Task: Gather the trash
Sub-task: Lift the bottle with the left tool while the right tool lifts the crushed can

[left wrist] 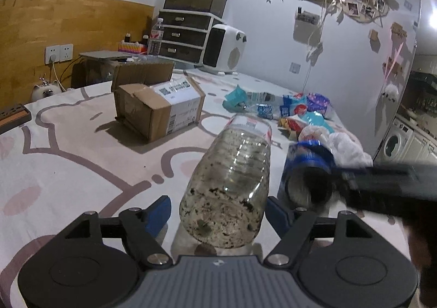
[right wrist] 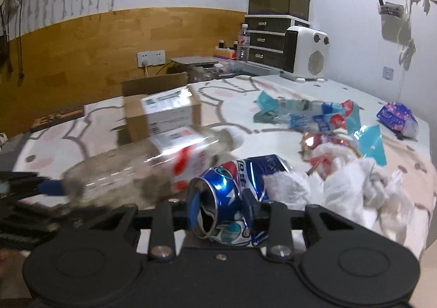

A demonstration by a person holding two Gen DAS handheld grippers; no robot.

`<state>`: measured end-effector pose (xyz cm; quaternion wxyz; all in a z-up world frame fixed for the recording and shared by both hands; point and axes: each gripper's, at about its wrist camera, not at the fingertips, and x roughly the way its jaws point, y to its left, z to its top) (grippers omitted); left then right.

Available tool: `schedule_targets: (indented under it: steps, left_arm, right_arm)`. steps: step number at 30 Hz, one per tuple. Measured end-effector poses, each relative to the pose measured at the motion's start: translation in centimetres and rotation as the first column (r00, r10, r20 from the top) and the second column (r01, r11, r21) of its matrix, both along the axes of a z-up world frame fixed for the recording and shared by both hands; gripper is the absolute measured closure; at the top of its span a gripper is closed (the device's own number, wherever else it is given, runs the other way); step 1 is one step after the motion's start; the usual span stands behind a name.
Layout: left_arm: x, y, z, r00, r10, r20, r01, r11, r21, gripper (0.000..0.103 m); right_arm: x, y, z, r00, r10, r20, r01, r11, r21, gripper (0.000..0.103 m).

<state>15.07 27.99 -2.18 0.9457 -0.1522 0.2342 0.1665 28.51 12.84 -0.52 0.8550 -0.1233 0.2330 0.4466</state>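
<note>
A dirty clear plastic bottle [left wrist: 229,185] with a red and white label lies on the patterned tablecloth [left wrist: 82,157], its base between the fingers of my left gripper [left wrist: 218,212]. The jaws stand wide, with a gap on the left side. The bottle also shows in the right wrist view [right wrist: 142,168]. My right gripper [right wrist: 221,212] is shut on a crushed blue Pepsi can [right wrist: 229,193]. The can [left wrist: 308,166] and the blurred right gripper show at the right of the left wrist view.
A cardboard box [left wrist: 161,108] sits mid-table. A heap of wrappers [left wrist: 289,108] and crumpled white tissue [right wrist: 355,185] lies to the right. A white heater [left wrist: 226,48], drawers [left wrist: 185,35] and a water bottle [left wrist: 156,37] stand at the back. The table edge is at the right.
</note>
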Motion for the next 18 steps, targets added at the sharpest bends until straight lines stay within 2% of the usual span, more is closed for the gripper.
schedule_targets:
  steps: [5,6,7,10,18]
  left_arm:
    - [0.3,0.3,0.3,1.000,-0.003,0.022,0.004,1.000,-0.017,0.027]
    - [0.3,0.3,0.4,1.000,-0.003,0.018,0.004,1.000,-0.017,0.029]
    - [0.4,0.3,0.5,1.000,0.003,0.012,-0.002,1.000,-0.014,0.036]
    - [0.1,0.0,0.7,1.000,0.002,0.000,-0.002,1.000,-0.014,0.036]
    - [-2.9,0.0,0.9,1.000,0.023,-0.001,-0.023,1.000,-0.014,0.037]
  right_arm:
    - [-3.9,-1.3,0.0,0.998,-0.034,-0.048,0.035,0.999,0.021,0.070]
    - [-4.7,-1.6,0.0,0.998,-0.046,-0.049,0.048,0.999,0.024,0.070]
    - [-5.5,-2.0,0.2,0.997,-0.060,-0.046,0.061,0.998,0.023,0.070]
    - [-7.4,-3.0,0.6,0.994,-0.079,-0.080,0.082,0.996,0.037,0.071]
    - [-11.1,-3.5,1.9,0.990,-0.025,-0.136,0.039,0.994,0.104,0.072]
